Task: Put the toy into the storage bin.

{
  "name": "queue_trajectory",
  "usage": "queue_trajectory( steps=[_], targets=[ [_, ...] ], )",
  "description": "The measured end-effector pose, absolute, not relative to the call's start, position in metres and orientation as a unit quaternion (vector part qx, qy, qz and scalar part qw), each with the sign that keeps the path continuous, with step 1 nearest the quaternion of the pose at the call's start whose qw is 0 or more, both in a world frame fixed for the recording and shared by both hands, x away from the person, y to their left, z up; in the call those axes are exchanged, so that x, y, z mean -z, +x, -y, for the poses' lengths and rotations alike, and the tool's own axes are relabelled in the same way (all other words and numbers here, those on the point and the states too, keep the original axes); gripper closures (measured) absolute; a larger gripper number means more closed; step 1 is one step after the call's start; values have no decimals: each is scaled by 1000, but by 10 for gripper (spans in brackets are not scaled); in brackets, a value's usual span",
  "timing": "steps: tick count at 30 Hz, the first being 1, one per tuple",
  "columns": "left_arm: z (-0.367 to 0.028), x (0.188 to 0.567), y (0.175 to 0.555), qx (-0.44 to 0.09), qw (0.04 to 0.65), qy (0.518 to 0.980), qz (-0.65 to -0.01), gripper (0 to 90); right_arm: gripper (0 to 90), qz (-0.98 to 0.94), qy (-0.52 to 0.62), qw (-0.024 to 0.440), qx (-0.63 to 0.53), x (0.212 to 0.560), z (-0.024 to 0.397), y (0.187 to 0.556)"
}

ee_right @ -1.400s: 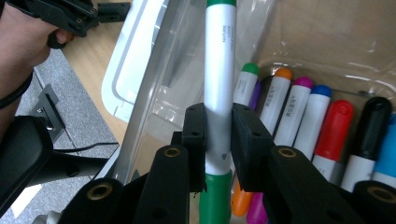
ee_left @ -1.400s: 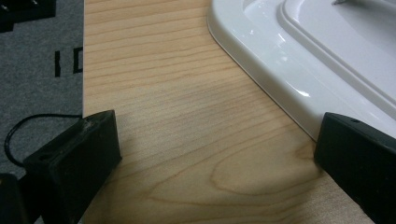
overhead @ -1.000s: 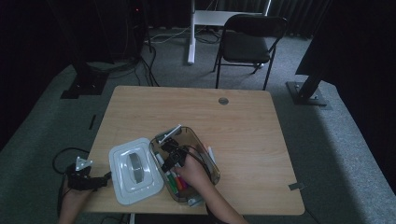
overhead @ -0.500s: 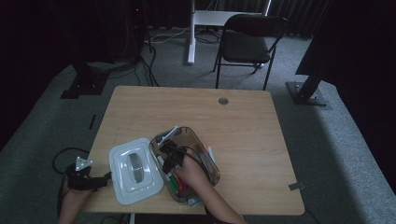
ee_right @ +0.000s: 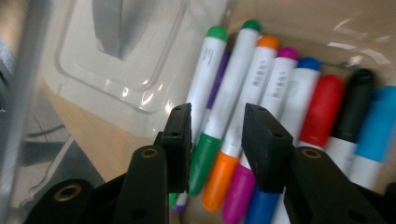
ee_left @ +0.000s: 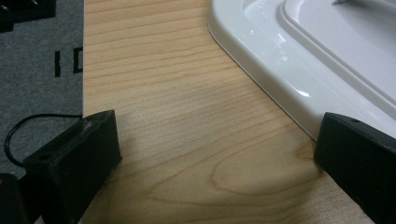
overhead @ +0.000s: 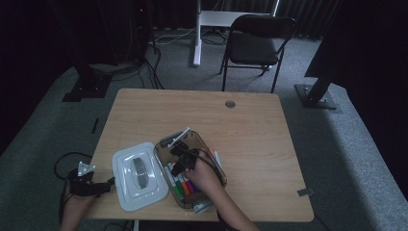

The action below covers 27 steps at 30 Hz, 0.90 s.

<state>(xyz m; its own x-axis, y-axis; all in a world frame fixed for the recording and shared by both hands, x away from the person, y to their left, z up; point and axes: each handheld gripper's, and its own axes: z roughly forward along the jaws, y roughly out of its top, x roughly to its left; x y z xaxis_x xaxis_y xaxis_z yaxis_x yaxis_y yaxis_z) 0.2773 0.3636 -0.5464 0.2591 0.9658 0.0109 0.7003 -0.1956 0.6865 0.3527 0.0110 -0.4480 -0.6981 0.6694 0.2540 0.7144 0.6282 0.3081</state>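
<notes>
The right claw (ee_right: 215,140) is hanging inside the clear bin (overhead: 212,153), its jaws having just been opening, slightly apart over the green-capped marker (ee_right: 203,114) just beneath. Closing here is risking pinching the neighbouring orange-capped marker (ee_right: 236,121) too. The left claw (ee_left: 215,149) is resting wide apart on the tabletop (ee_left: 187,140) beside the white lid (ee_left: 299,56).

High view overlooks the table (overhead: 269,144); 2 gripper views sit close above it.

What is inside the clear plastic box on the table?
Markers lying side by side in the box, with the right gripper above them. The hand hides part.
</notes>
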Motion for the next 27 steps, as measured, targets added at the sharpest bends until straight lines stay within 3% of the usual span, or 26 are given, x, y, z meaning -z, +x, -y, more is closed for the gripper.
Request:
queue_trajectory(
  steps=[10, 19, 27],
  targets=[
    [-364, 546, 277, -229, 290, 739, -563, 8, 591, 871, -400, 23, 284, 385, 53, 350],
    [-364, 546, 277, -229, 290, 739, -563, 8, 587, 855, -428, -4, 294, 376, 100, 357],
    [-364, 546, 277, -229, 290, 739, -563, 8, 590, 839, -466, -16, 281, 393, 133, 368]
  ],
)
